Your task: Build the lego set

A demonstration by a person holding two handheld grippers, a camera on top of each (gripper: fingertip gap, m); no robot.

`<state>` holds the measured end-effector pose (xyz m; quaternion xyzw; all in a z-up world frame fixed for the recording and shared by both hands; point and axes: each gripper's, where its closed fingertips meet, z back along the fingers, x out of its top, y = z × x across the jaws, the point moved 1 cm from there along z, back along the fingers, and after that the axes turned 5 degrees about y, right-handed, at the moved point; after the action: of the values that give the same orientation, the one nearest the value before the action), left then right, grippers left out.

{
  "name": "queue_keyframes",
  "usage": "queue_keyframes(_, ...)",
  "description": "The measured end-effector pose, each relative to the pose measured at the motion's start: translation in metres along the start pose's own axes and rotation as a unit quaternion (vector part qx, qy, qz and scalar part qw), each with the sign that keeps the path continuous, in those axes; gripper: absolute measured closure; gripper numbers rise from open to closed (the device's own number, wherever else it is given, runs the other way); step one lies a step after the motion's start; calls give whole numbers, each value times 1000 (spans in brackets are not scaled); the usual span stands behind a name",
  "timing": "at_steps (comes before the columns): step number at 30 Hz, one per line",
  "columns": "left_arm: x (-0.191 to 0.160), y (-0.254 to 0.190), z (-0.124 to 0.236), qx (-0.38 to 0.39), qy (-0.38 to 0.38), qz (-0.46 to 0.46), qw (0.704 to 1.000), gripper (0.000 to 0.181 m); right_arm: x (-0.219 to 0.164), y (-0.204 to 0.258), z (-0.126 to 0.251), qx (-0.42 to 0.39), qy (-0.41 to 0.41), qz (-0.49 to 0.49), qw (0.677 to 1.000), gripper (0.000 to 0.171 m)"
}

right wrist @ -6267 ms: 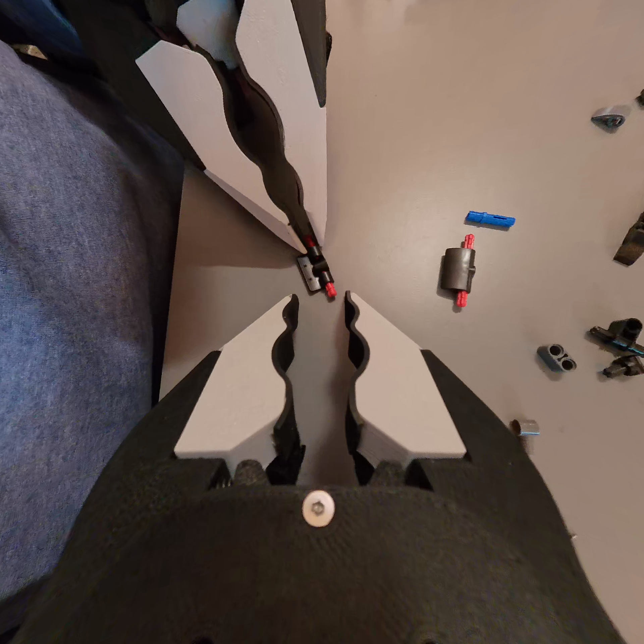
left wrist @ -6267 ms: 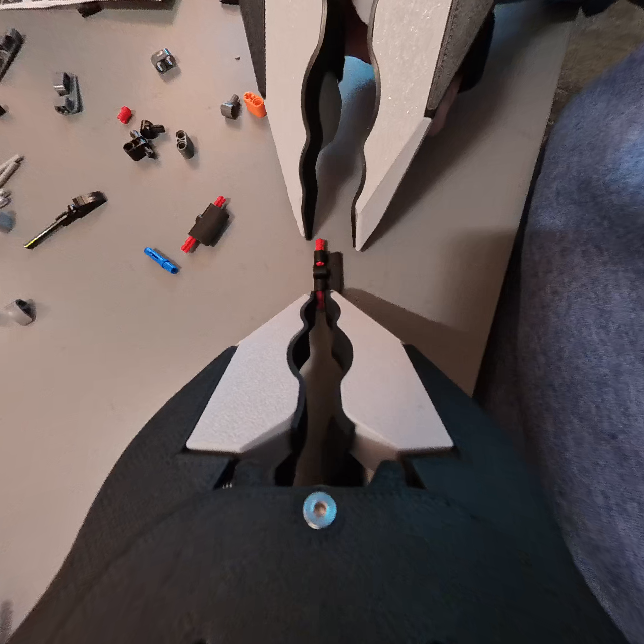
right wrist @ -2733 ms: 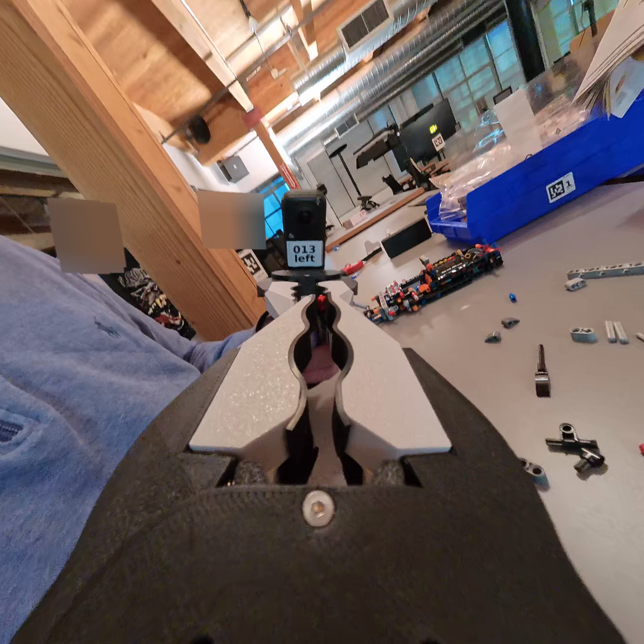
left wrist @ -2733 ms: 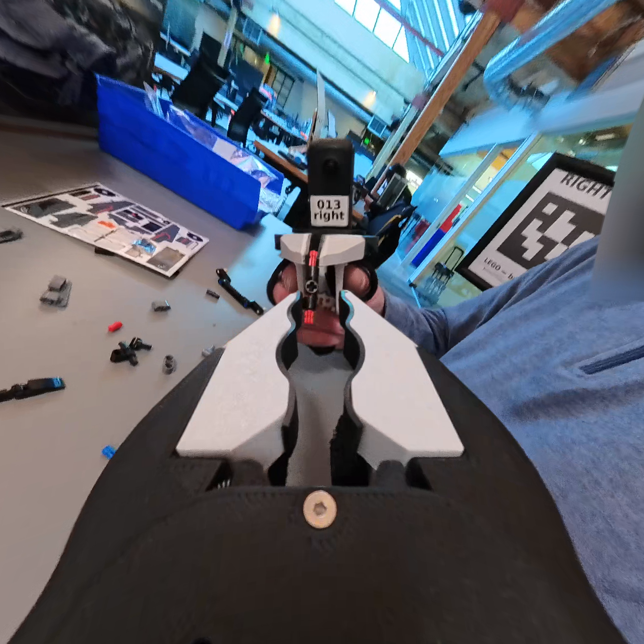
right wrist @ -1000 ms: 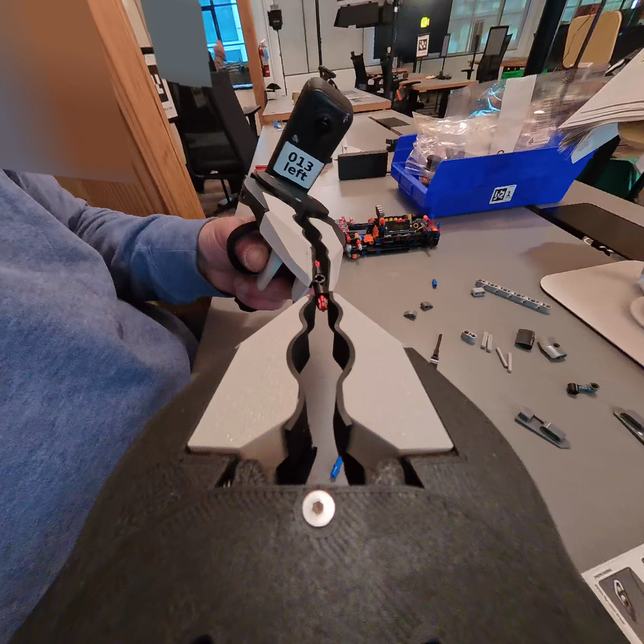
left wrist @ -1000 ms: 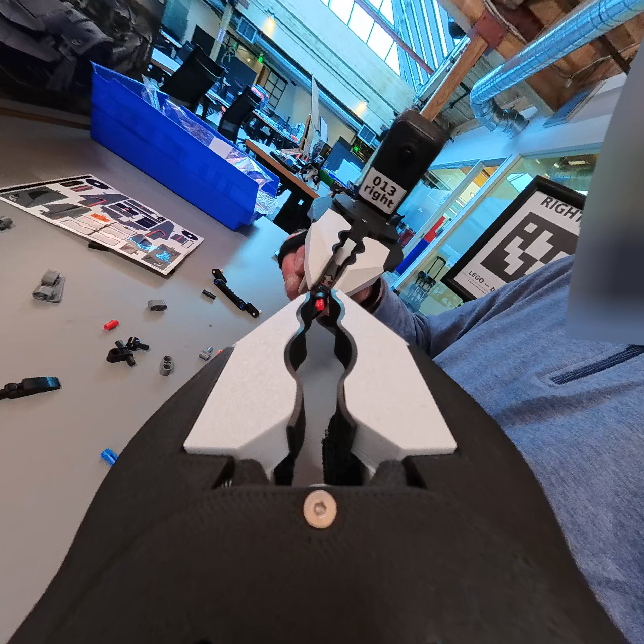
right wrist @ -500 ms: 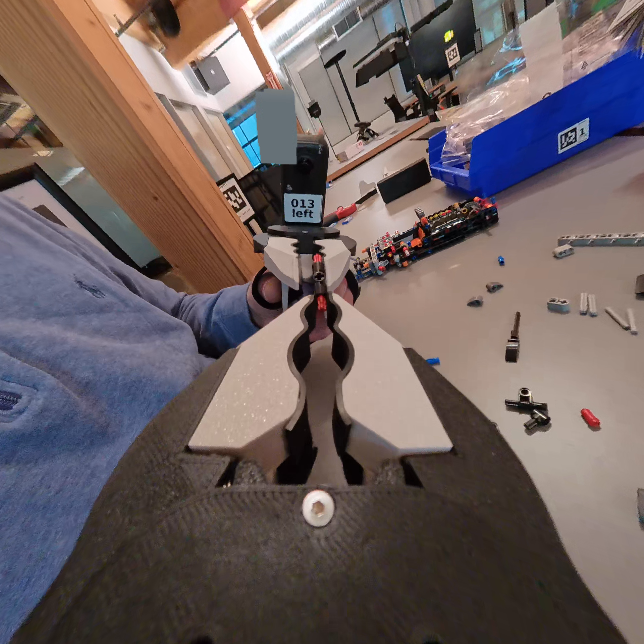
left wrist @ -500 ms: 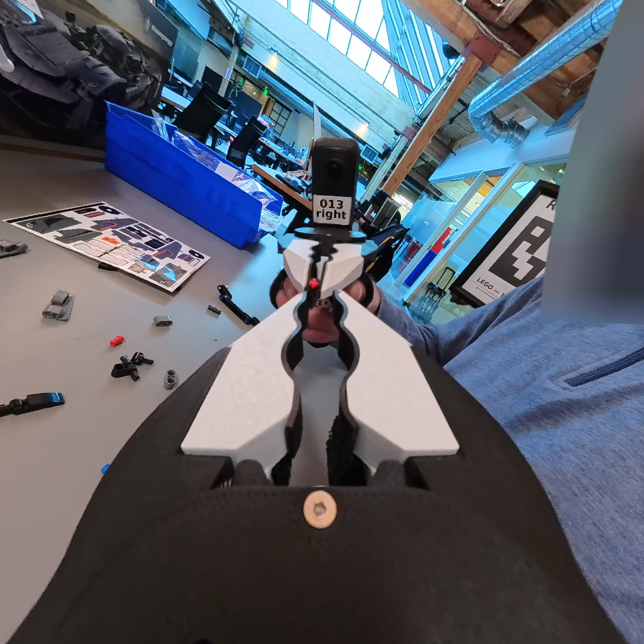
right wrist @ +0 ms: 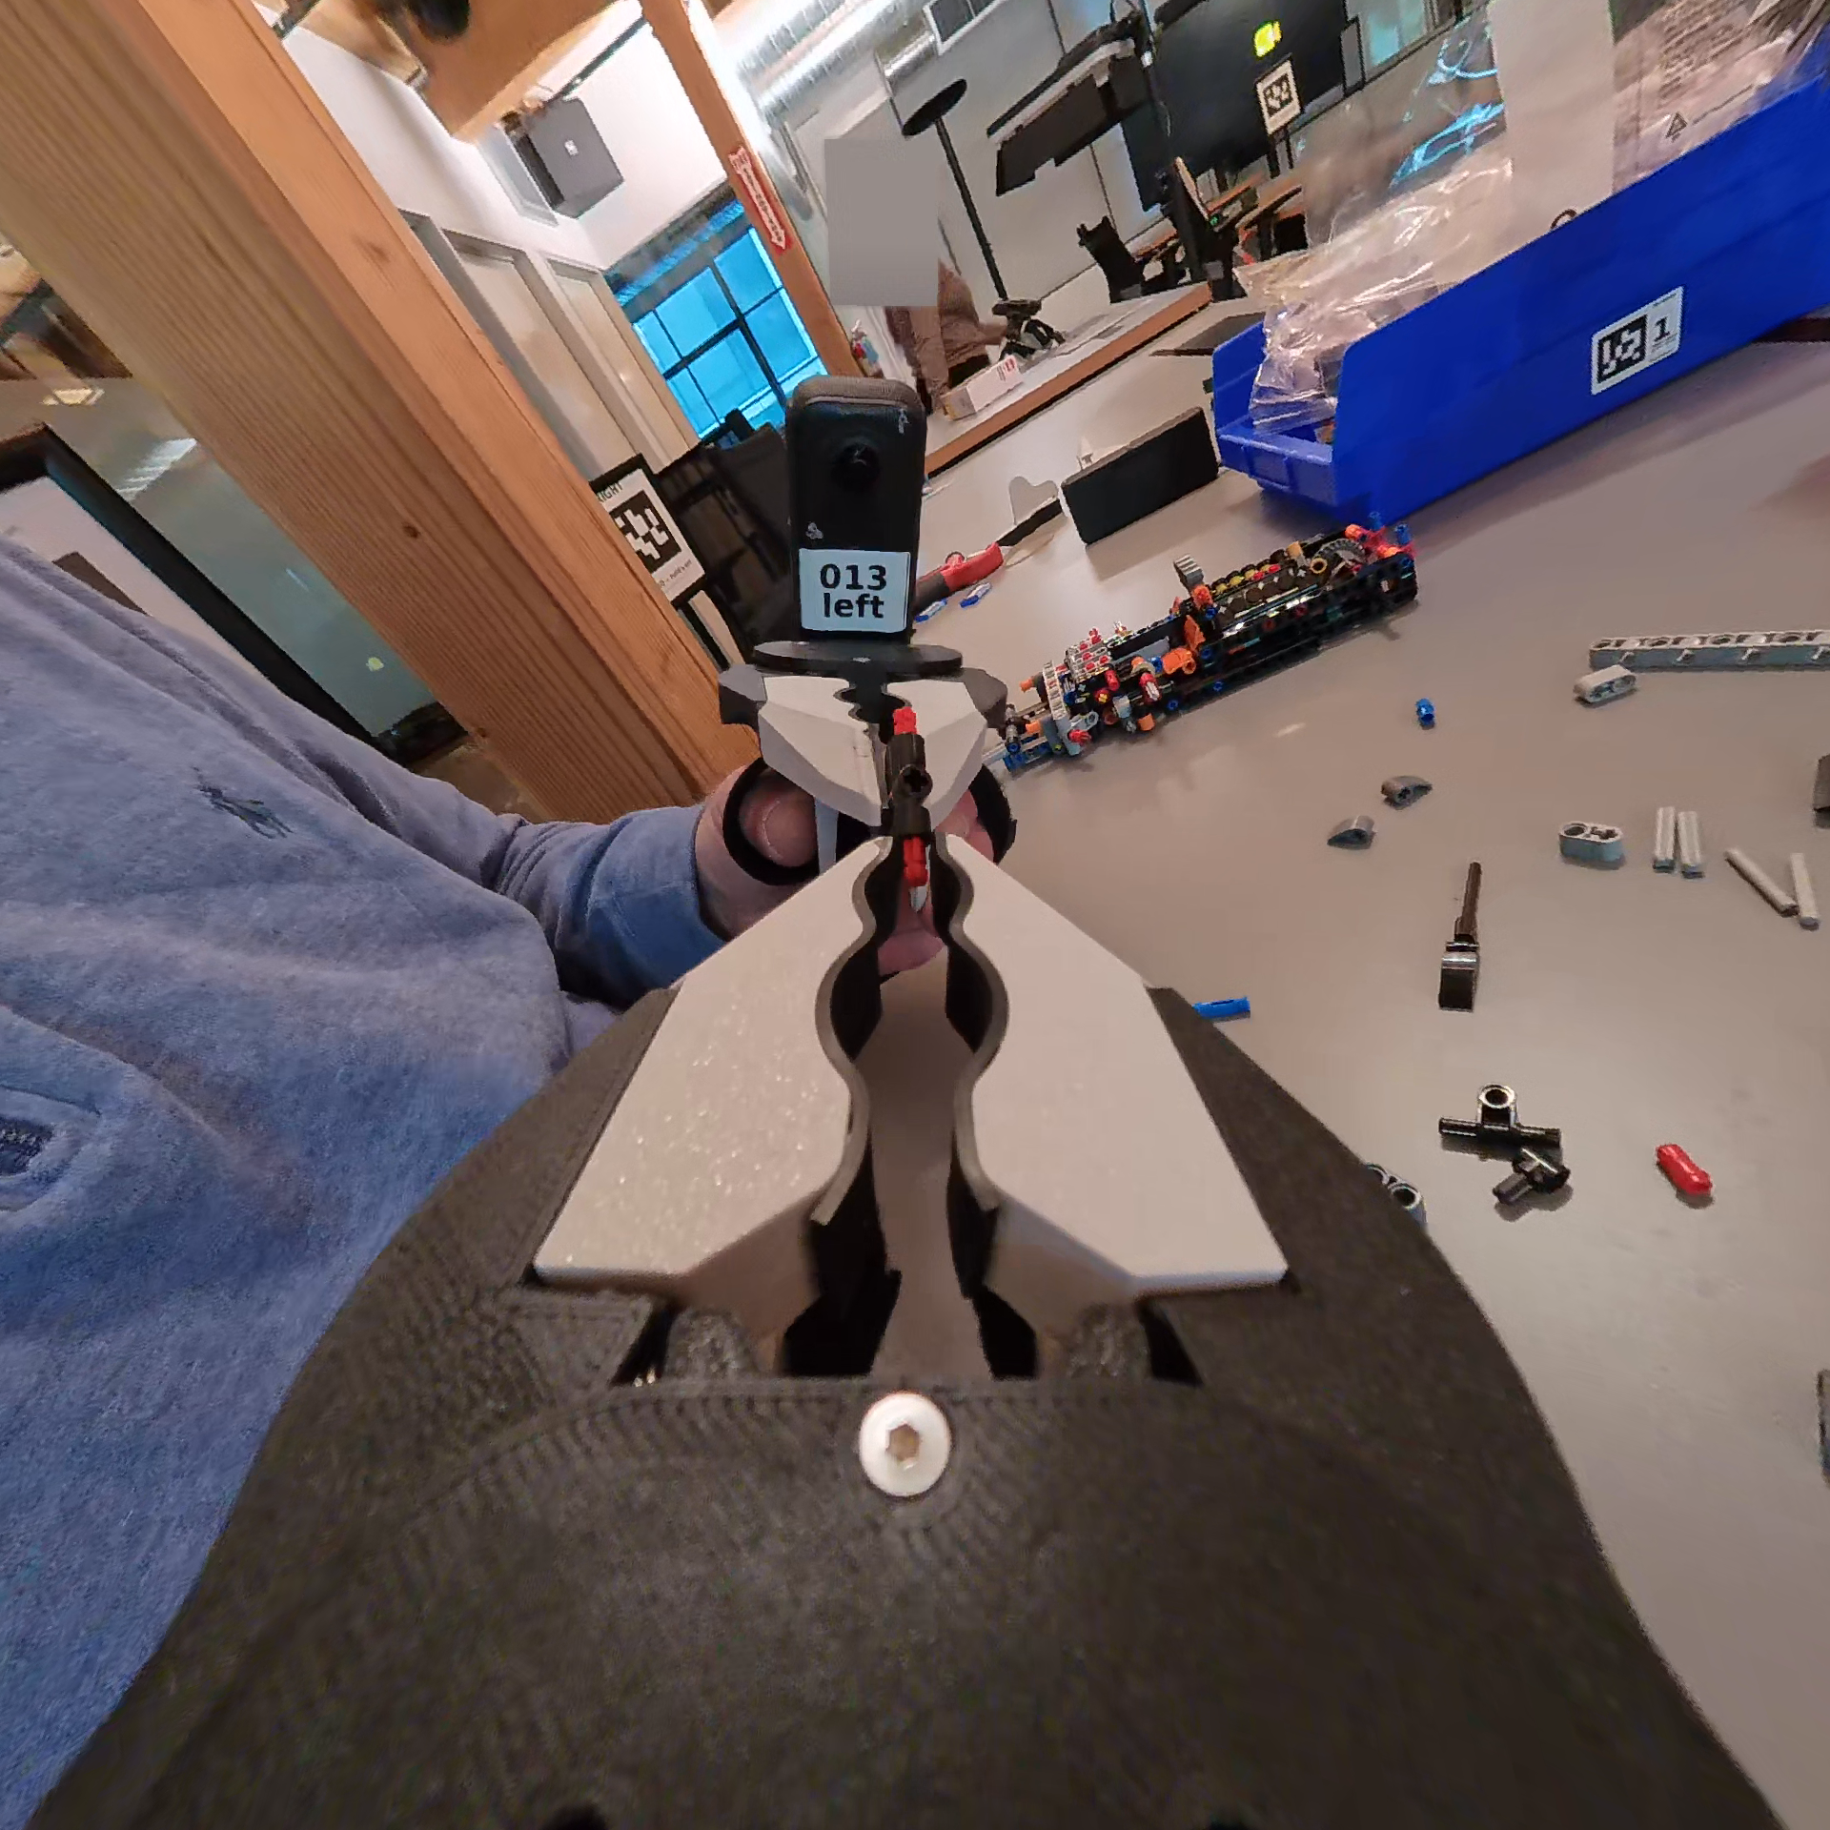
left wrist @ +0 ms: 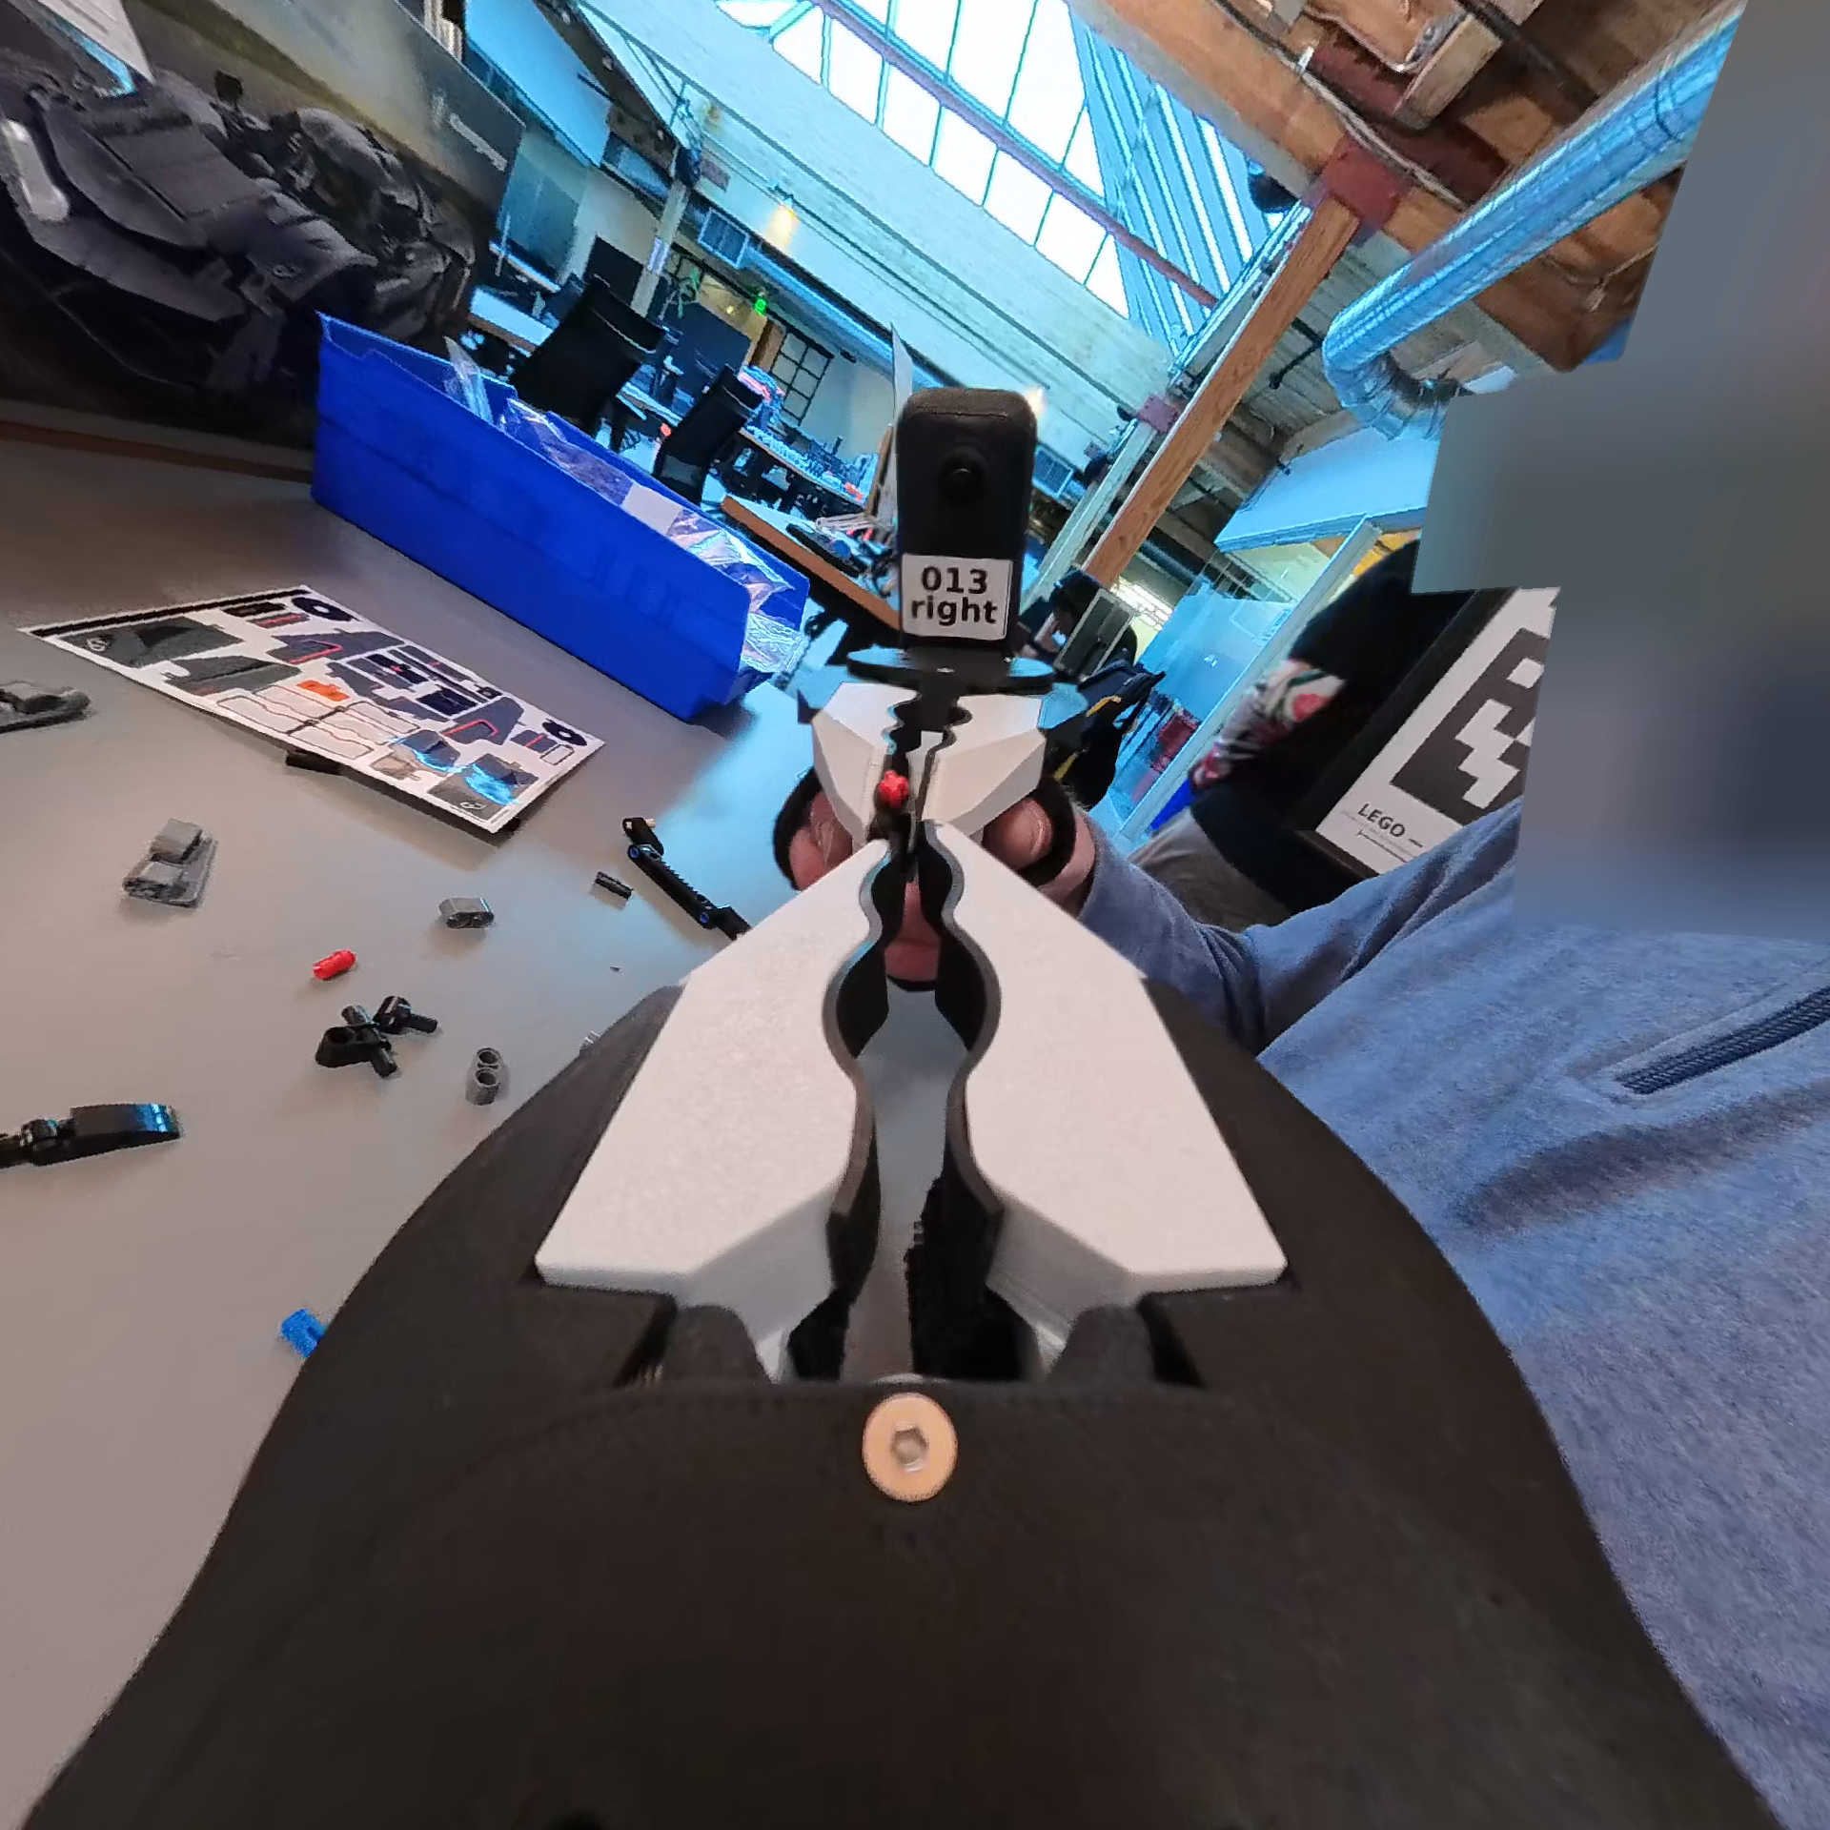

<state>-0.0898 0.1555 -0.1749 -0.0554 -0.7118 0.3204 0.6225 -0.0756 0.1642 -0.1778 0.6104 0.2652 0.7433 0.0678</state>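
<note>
A small black-and-red pin piece is pinched tip to tip between the left claw and right claw, held above the tabletop. A partly built chassis lies beyond; many loose parts remain unused, so much is judged left.

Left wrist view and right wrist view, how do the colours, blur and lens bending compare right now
Left wrist view: cool blue cast, skylights bright, blue bin bowed by the wide lens, black-and-red piece slightly soft. Right wrist view: warmer tone, wooden post leaning, the piece sharper.
</note>
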Motion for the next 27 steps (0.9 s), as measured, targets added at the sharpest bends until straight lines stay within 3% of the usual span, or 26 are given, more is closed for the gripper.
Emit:
queue_keyframes(5,1,4,2,-5,-17,20,1000,180,2,-3,-1,-4,2,-6,1000,169)
queue_keyframes(10,3,9,4,0,-29,27,999,167,4,-3,-2,8,2,-19,1000,169)
queue_keyframes(20,3,5,3,3,-23,11,1000,176,-2,-2,-6,10,23,-26,999,169)
queue_keyframes(22,5,7,5,11,-26,10,1000,176,0,-3,-6,-9,24,-8,1000,168)
queue_keyframes(24,10,11,12,17,-40,16,999,176,8,-8,-4,-28,24,4,999,152)
queue_keyframes(27,23,27,32,43,-65,19,997,176,11,-51,-1,-153,89,73,982,150)
